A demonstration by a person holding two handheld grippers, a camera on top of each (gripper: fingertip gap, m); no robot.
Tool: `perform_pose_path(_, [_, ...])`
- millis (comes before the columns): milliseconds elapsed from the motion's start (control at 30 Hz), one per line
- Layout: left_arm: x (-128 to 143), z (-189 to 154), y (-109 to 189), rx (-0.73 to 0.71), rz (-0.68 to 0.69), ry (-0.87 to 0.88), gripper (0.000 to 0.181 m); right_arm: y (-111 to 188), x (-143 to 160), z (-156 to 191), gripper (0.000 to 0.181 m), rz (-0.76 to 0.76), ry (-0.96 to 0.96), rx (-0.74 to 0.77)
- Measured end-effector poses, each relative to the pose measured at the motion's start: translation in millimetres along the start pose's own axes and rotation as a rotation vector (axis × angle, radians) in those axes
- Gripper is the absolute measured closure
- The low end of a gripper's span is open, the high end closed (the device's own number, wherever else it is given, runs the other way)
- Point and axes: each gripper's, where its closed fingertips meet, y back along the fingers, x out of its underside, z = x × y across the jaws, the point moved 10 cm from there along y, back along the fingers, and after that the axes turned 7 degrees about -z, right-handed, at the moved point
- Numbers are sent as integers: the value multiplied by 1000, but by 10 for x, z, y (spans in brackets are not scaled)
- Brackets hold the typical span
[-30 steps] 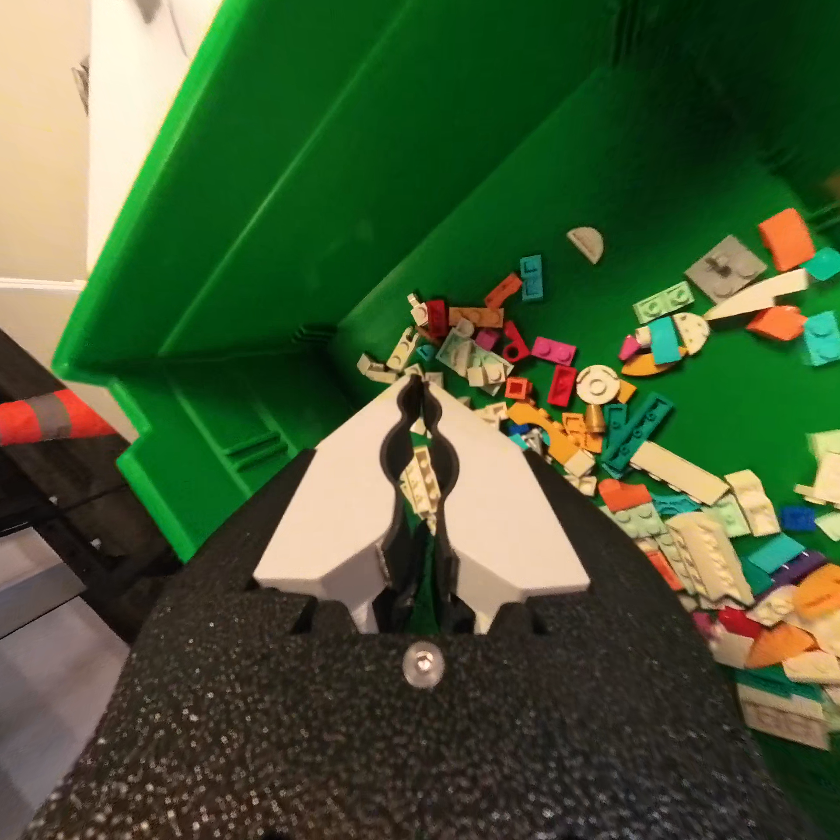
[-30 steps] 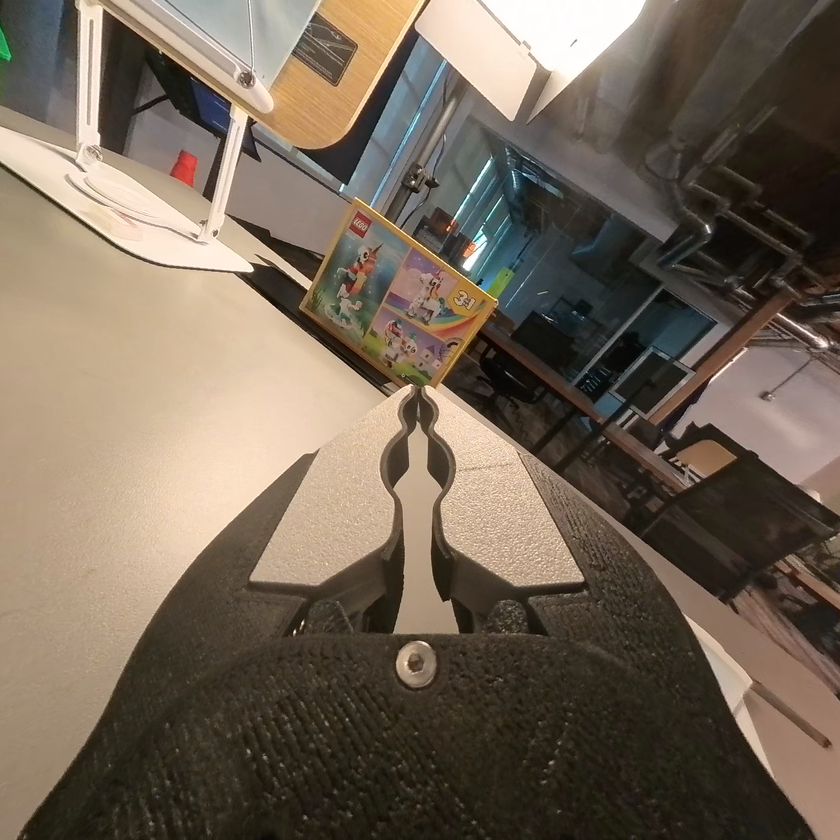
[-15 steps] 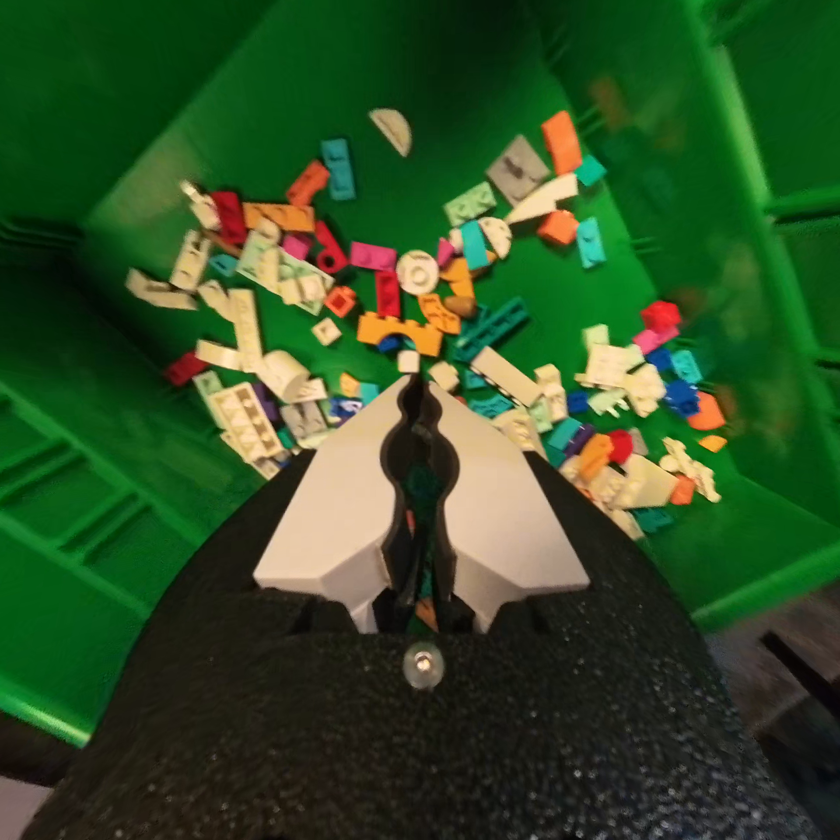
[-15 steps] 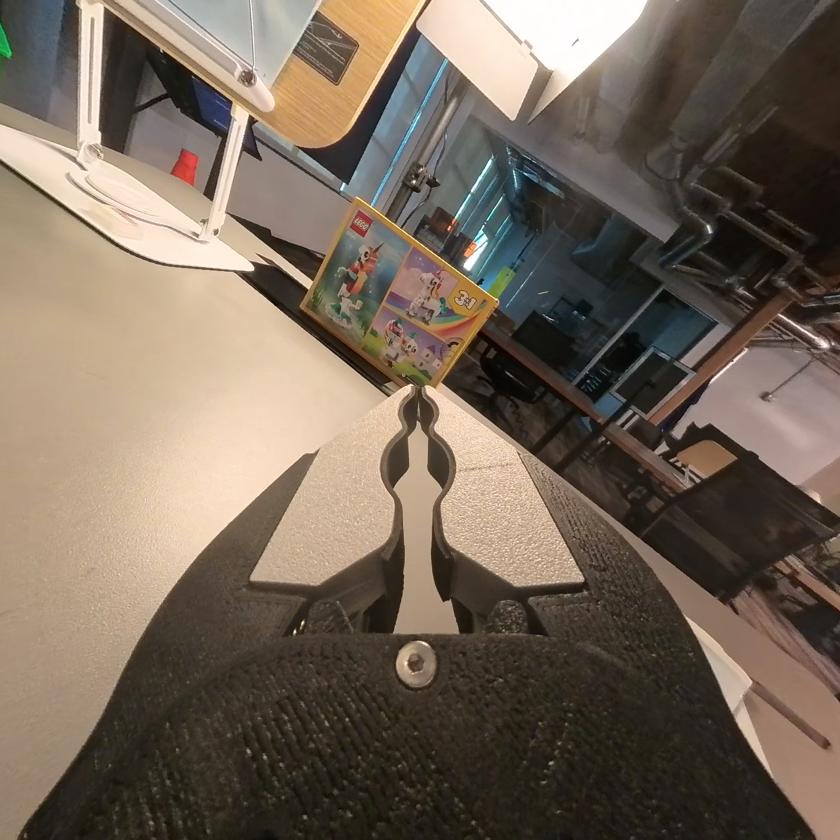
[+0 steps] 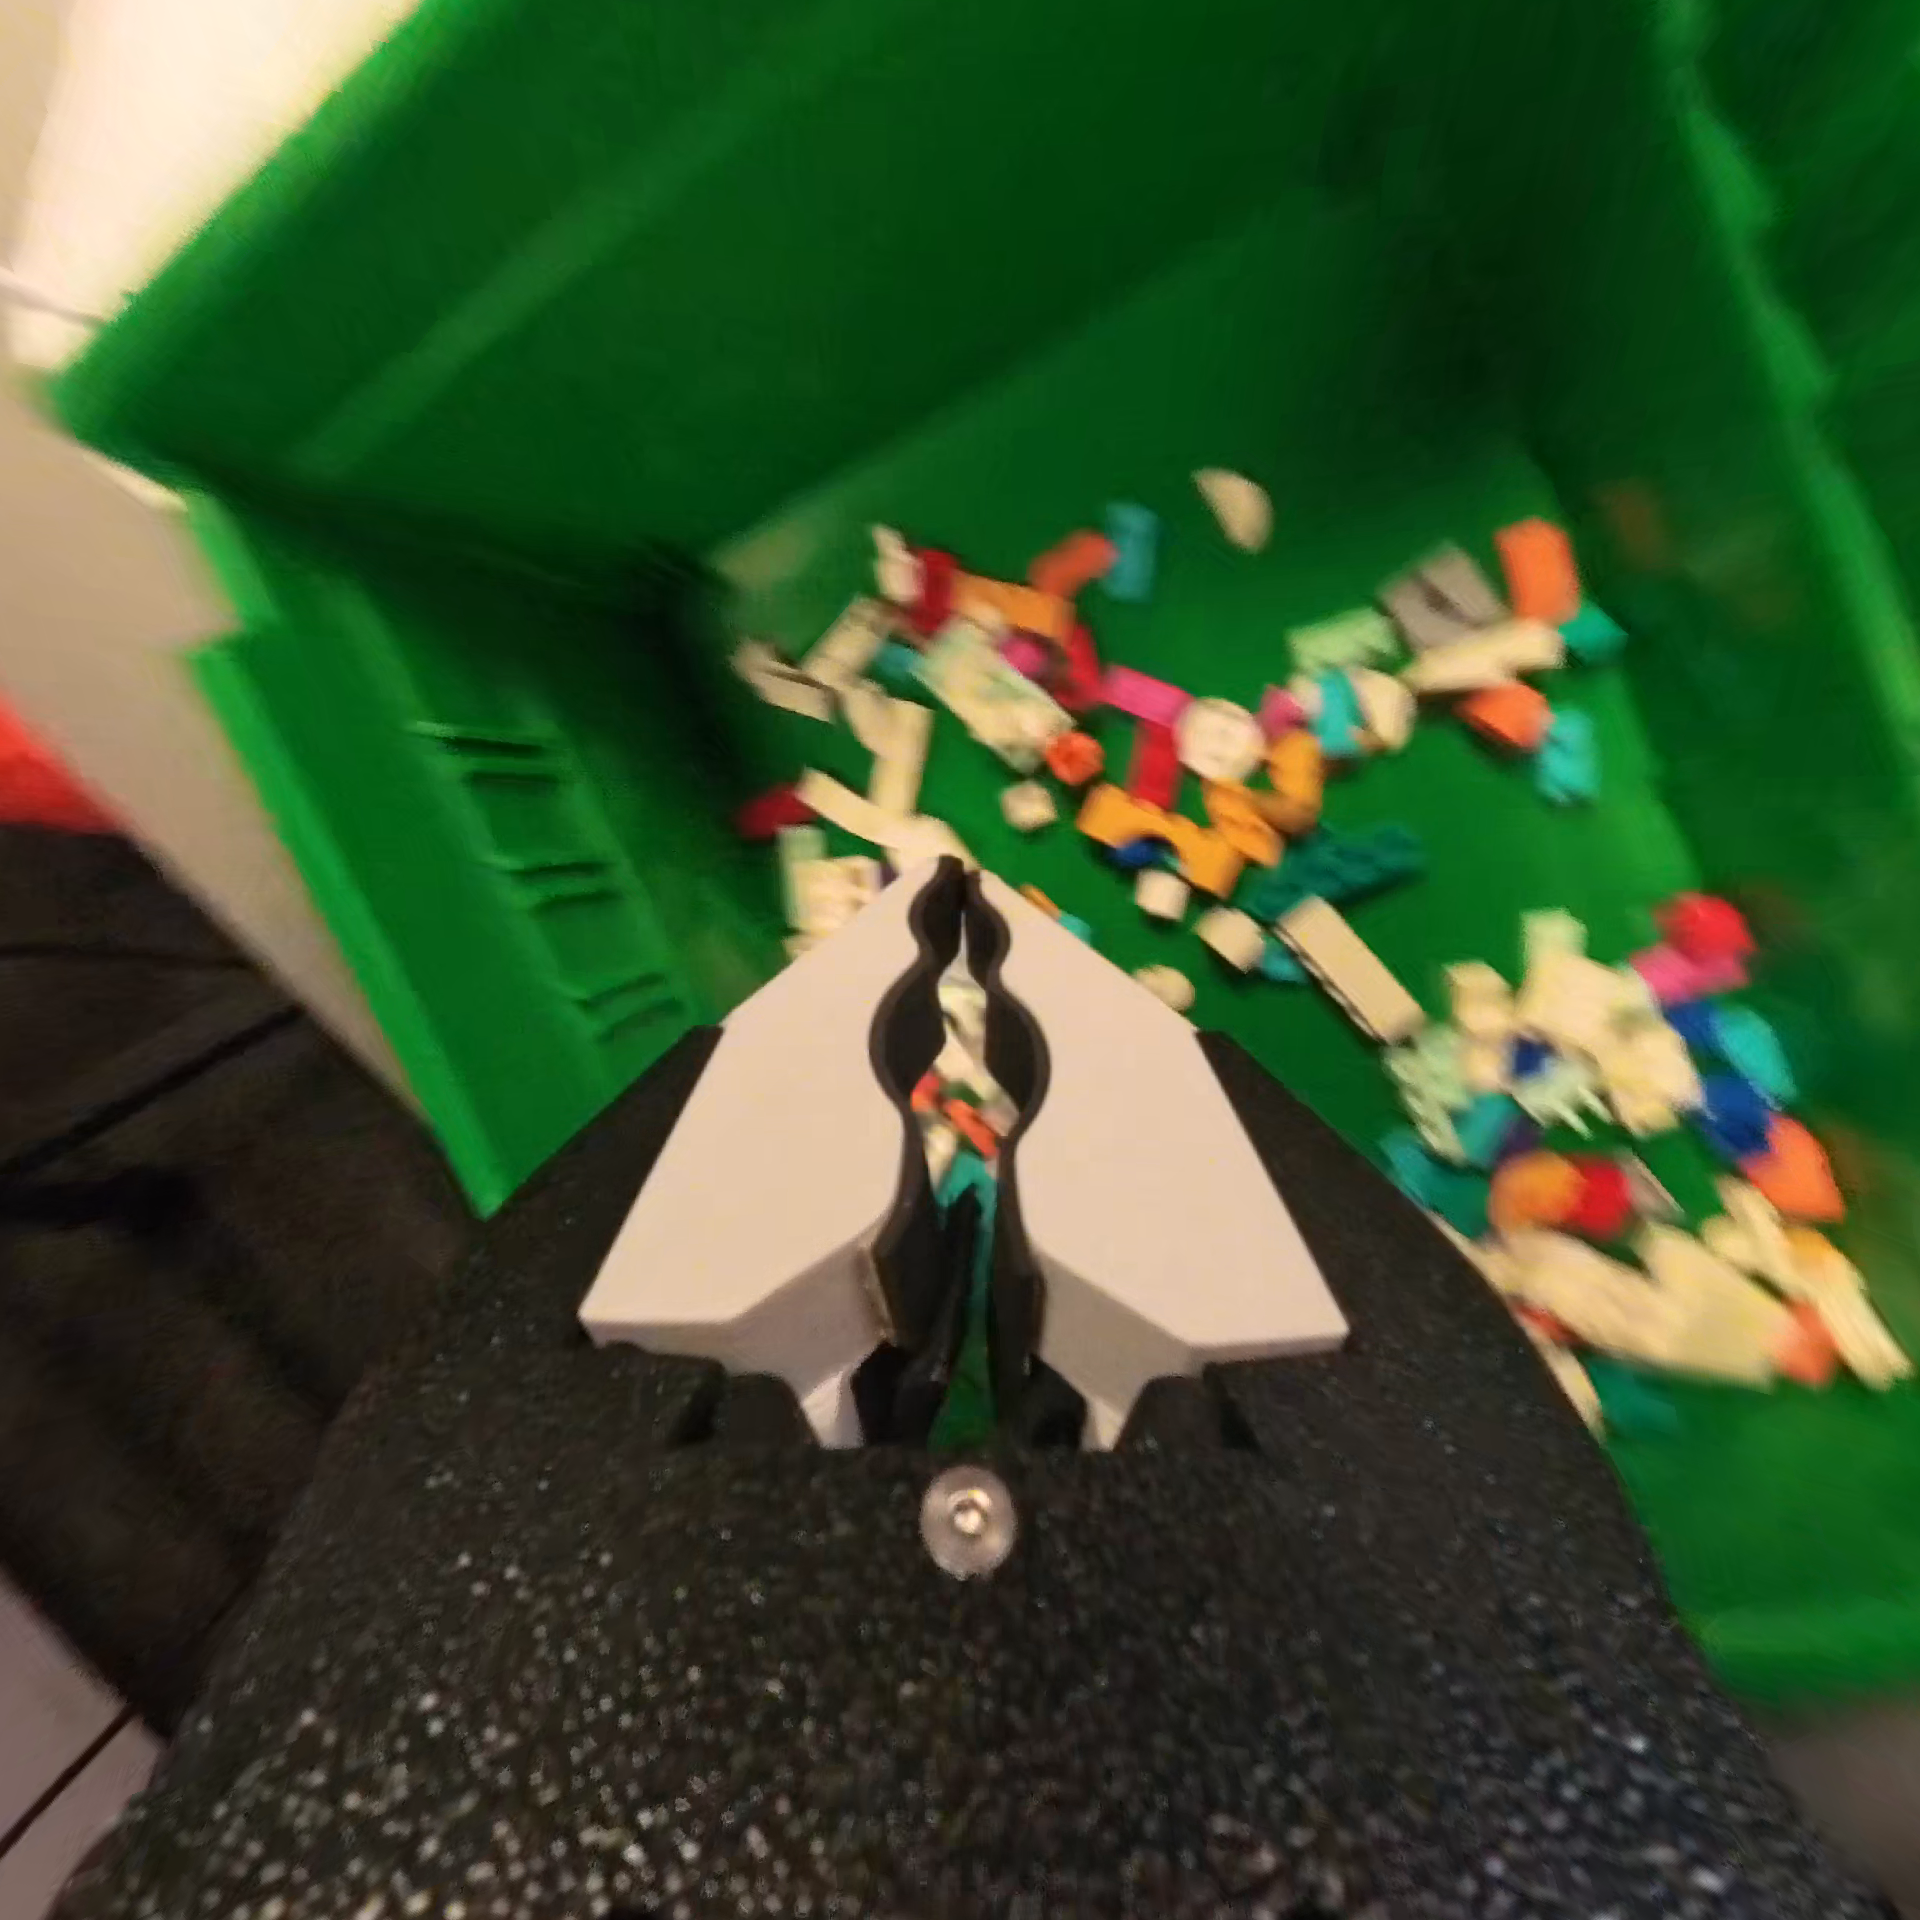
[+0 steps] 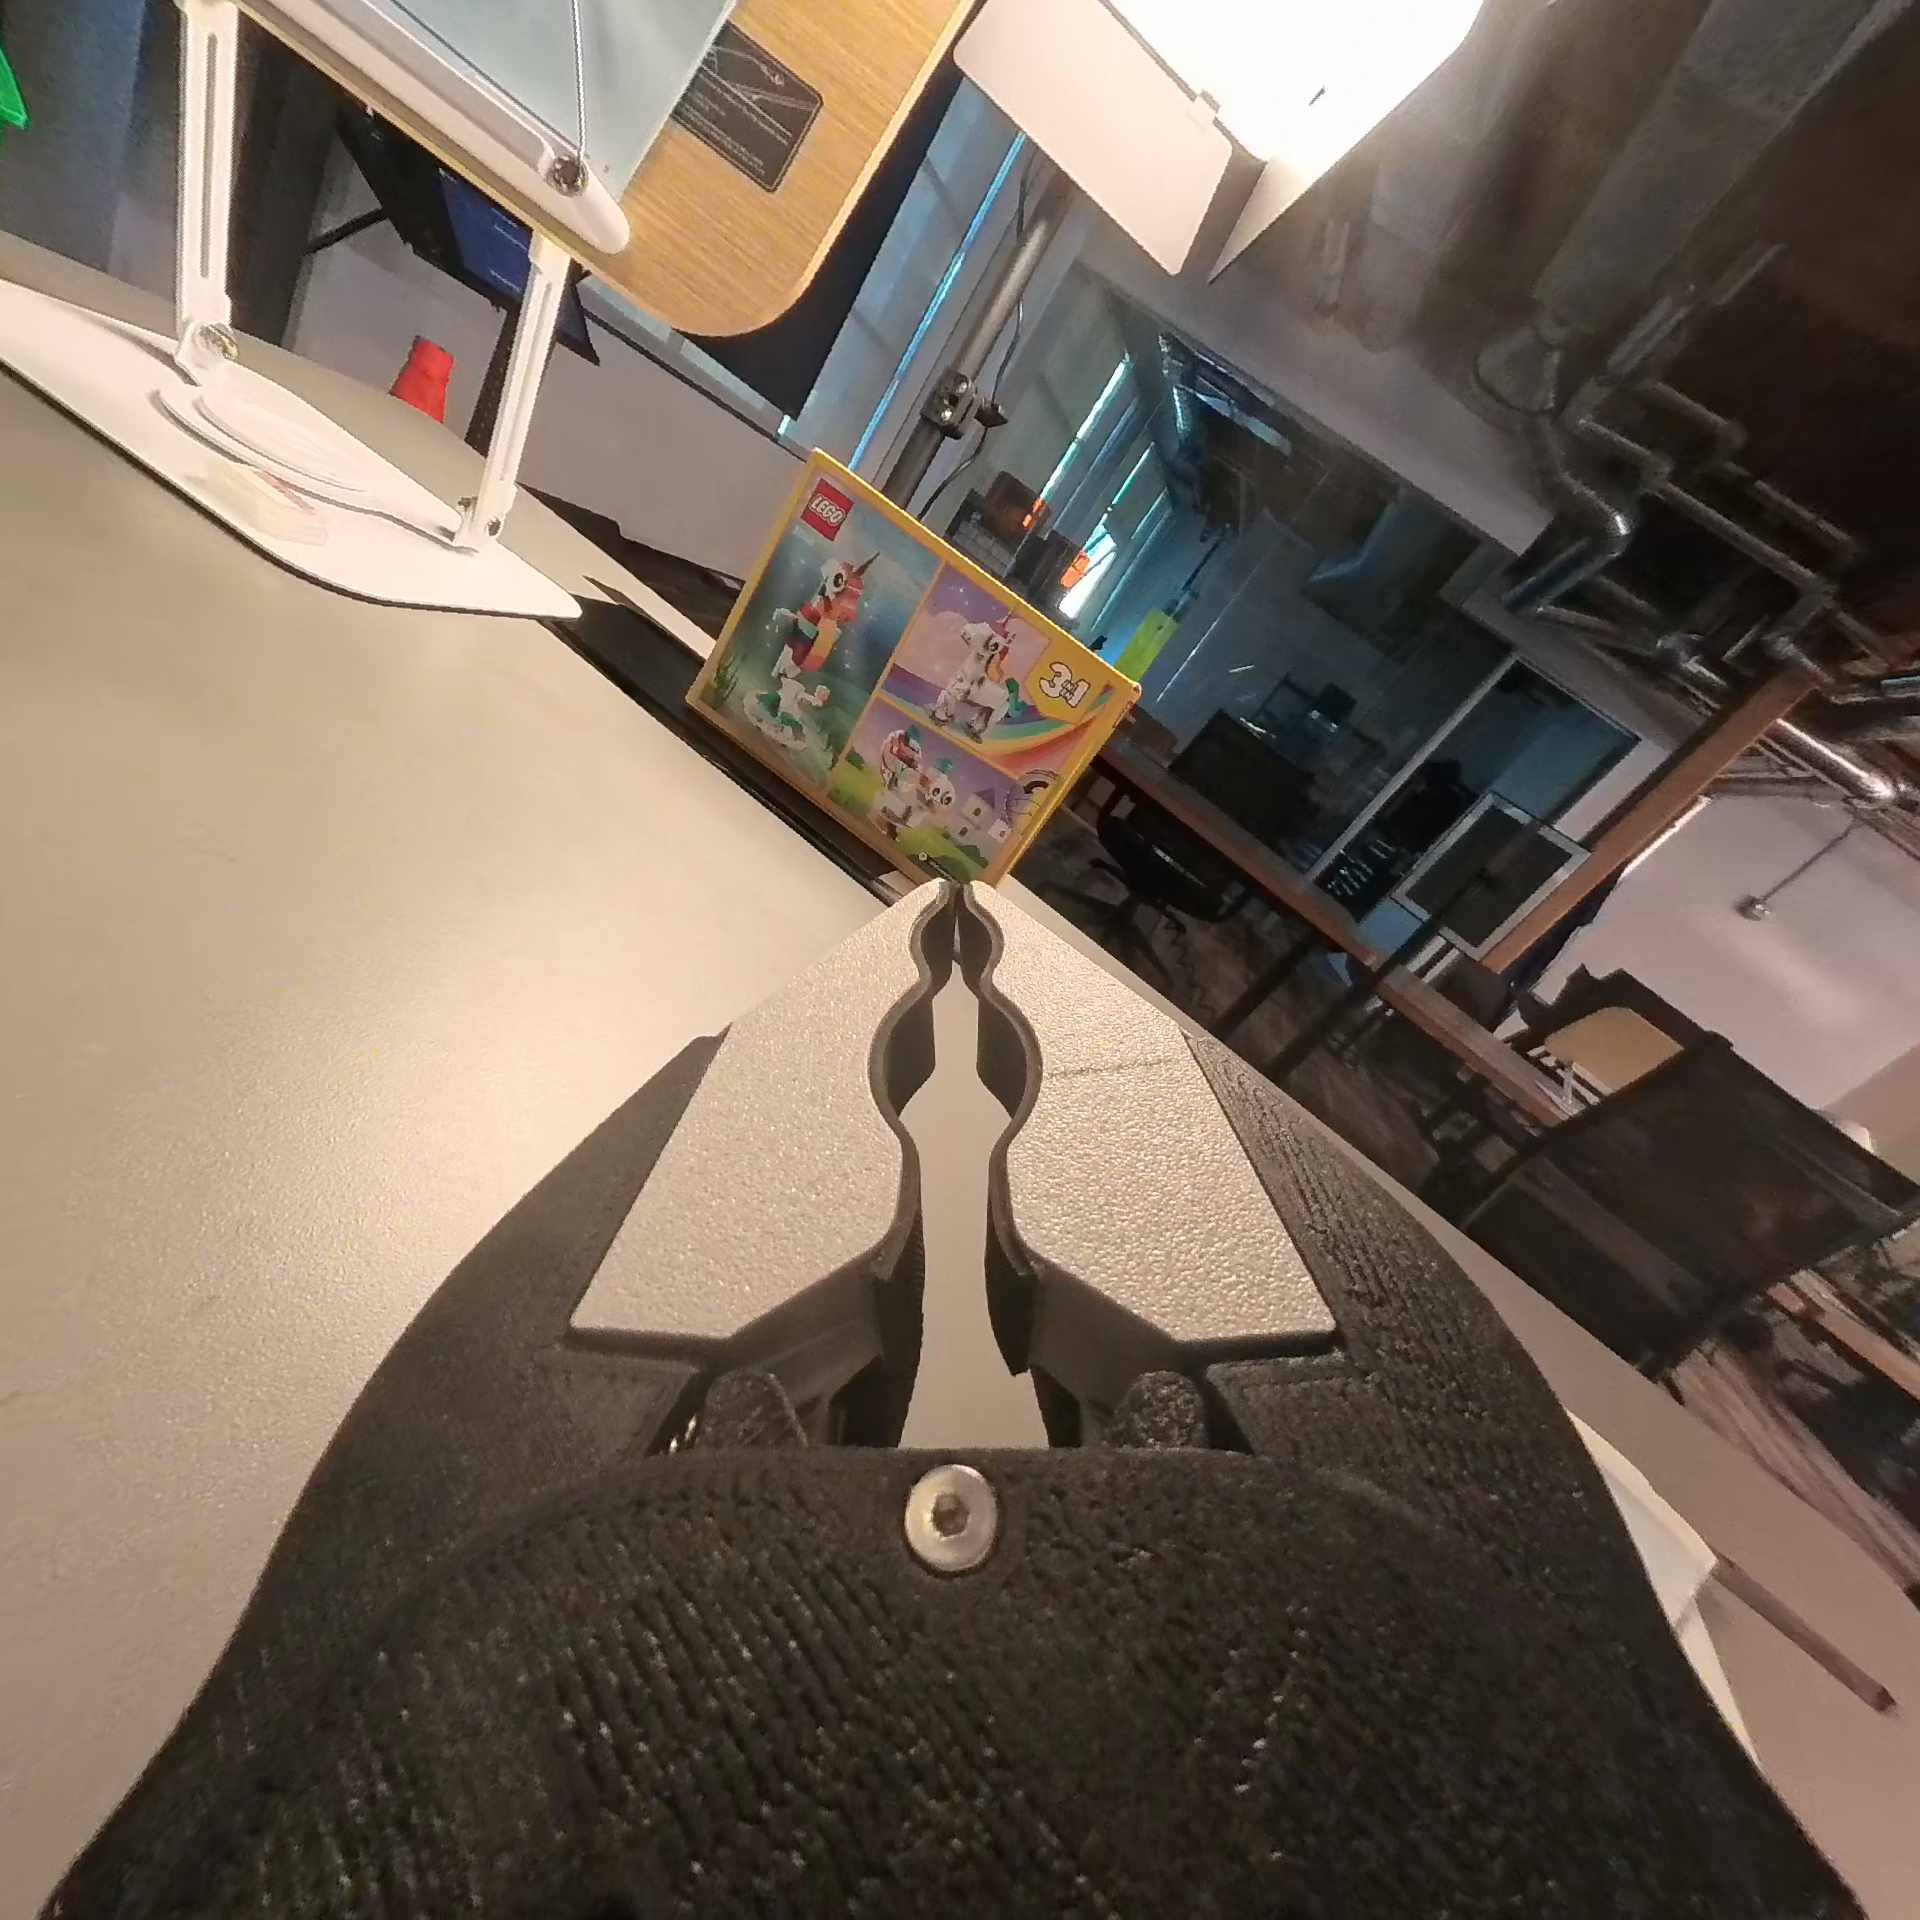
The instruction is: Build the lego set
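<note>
Loose multicoloured plastic lego pieces (image 5: 1226, 790) lie scattered on the floor of a green plastic bin (image 5: 727, 312); motion blur hides their individual shapes. The left gripper (image 5: 954, 883) hangs over the bin, its 2 fingertips closed together with nothing gripped. The right gripper (image 6: 956, 896), likewise clenched and empty, points across a grey table (image 6: 312, 883) toward an upright yellow cardboard lego box (image 6: 914, 707) near the far edge.

A pale grey bench (image 6: 312, 883) runs across the right wrist view. At its far left stands a white stand (image 6: 343, 488) with a flat base. Behind, a rounded wooden panel (image 6: 727, 218) hangs beside a bright white light panel (image 6: 1195, 114). Glass partitions (image 6: 1299, 644) and grey ceiling ducts (image 6: 1610, 436) fill the dim room beyond, with dark chairs (image 6: 1662, 1143) to the right.
</note>
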Motion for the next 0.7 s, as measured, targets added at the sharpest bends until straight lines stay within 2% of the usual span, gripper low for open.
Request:
perform_pose_path(133, [-91, 58, -234, -184, 81, -73, 181, 1, 0, -4, 181, -1, -3, 4])
perform_pose_path(267, [-43, 106, -412, -291, 180, -118, 181, 5, 0, -6, 181, -3, -5, 3])
perform_pose_path(367, [-1, 113, -437, -282, 192, -88, 181, 6, 0, -6, 181, -4, -7, 3])
perform_pose_path(700, [81, -25, -313, -77, 86, 41, 181, 7, 3, -10, 181, -2, -5, 6])
